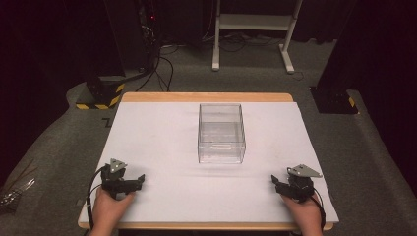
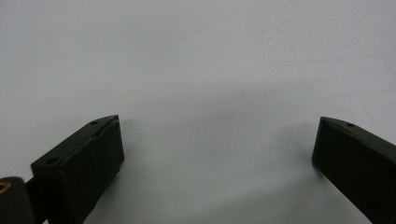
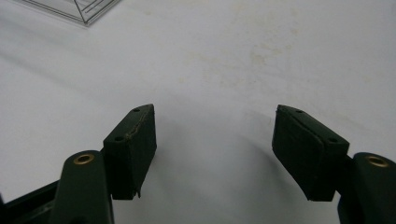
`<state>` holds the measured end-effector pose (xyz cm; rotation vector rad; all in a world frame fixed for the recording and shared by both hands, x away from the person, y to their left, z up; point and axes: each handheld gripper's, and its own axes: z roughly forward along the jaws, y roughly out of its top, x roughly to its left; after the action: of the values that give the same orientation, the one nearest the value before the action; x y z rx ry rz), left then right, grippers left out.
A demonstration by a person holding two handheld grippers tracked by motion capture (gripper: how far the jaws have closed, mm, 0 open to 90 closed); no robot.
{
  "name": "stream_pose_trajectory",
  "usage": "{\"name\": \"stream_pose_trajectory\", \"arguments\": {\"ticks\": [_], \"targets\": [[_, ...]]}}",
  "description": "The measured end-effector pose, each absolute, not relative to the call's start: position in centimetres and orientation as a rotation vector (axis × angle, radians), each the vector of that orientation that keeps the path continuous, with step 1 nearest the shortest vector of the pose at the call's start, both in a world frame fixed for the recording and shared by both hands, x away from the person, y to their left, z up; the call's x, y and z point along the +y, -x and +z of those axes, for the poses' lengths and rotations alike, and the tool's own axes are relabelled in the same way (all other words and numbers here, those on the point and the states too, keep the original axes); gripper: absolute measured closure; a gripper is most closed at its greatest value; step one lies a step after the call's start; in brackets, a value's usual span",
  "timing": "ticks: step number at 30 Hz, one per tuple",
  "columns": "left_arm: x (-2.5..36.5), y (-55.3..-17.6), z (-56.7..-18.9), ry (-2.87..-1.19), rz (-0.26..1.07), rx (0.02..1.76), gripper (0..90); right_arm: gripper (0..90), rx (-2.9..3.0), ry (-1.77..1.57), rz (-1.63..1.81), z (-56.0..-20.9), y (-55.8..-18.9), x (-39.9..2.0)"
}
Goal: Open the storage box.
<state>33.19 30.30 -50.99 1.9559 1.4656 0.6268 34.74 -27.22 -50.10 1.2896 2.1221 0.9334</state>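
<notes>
A: Left side?
B: Left gripper (image 1: 140, 180) low on the table (image 1: 157, 142) near the front-left corner, fingers (image 2: 84, 163) apart, nothing between them, only white surface.
A: Middle?
B: Clear plastic box (image 1: 221, 133), upright, at the table's centre, well apart from both grippers.
A: Right?
B: Right gripper (image 1: 274, 181) near the front-right corner, fingers (image 3: 133, 144) spread wide, holding nothing; box corner at top left of its view.

the clear box (image 1: 221, 132) alone stands mid-table, with bare white tabletop (image 1: 157, 142) open on every side of it.
</notes>
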Motion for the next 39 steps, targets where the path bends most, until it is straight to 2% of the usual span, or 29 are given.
{"name": "stream_pose_trajectory", "arguments": {"ticks": [25, 39], "targets": [[30.3, -33.2, -51.0, -1.957, 0.631, 1.465, 2.1, 32.0, 2.095, -1.305, 1.007, -49.8, -34.5, -27.7], [30.3, -33.2, -51.0, -1.957, 0.629, 1.465, 2.1, 32.1, 2.109, -1.17, 1.022, -49.1, -33.6, -26.0]]}}
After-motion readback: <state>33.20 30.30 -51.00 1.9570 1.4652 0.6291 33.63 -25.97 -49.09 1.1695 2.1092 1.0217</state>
